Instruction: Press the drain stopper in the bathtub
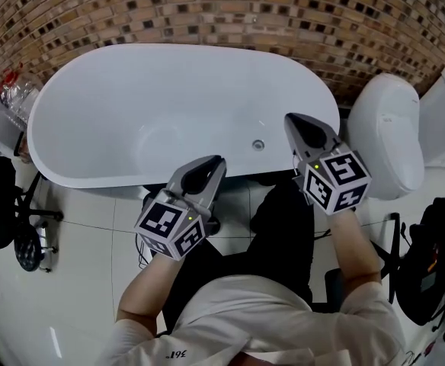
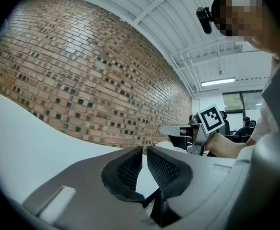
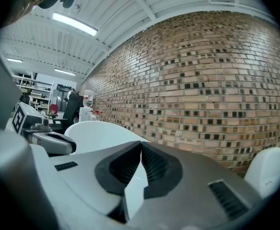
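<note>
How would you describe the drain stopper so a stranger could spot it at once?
Start at the white oval bathtub against the brick wall. On its floor, toward the end nearest the toilet, sits the drain stopper, a small round disc. It is the only silvery spot in all that white, seen just left of the right gripper.

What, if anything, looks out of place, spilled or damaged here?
Nothing stands out. The bathtub looks intact with no spill, the drain stopper sits in its floor, and the left gripper and right gripper hover over the near rim, empty.
</note>
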Available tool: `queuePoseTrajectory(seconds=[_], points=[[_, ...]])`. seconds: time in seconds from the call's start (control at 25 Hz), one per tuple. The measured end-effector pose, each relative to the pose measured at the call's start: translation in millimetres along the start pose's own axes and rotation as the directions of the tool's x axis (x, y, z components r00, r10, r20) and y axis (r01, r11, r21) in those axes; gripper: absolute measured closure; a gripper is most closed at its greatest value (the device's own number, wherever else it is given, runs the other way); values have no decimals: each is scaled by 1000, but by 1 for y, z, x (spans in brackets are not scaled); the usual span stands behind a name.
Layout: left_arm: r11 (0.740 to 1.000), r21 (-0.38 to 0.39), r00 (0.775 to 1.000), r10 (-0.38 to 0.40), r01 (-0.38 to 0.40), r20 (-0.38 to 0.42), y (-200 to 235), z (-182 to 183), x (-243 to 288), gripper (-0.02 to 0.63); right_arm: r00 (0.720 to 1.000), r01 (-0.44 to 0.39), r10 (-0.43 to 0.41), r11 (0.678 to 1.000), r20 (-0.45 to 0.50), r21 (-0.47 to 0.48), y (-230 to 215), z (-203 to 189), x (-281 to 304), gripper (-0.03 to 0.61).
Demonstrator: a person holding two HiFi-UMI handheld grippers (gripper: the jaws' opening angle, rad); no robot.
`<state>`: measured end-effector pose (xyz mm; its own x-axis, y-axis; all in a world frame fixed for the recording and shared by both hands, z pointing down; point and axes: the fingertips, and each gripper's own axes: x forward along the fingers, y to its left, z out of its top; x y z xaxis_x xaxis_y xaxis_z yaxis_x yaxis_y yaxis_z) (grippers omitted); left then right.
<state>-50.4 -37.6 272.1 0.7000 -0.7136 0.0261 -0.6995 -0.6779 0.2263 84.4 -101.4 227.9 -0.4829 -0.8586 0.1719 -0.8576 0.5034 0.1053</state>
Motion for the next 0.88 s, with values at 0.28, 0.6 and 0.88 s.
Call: queuePoseTrajectory(seconds=[0.28,0.6,0.88], points=[[1000,-6,1000,-1,1,-15,8,-2,9,580,1000,1,-1,1000,-23,8,-7,-6,10,563],[1000,-14,999,5,-6,-37,16,-11,20,580,999,-2,3,1000,-41,22,-12,-18,21,563],[1000,9,999,6,-6,-36,20,-5,34,580,999,-2,2,1000,-47,14,-20,-17,29,563]])
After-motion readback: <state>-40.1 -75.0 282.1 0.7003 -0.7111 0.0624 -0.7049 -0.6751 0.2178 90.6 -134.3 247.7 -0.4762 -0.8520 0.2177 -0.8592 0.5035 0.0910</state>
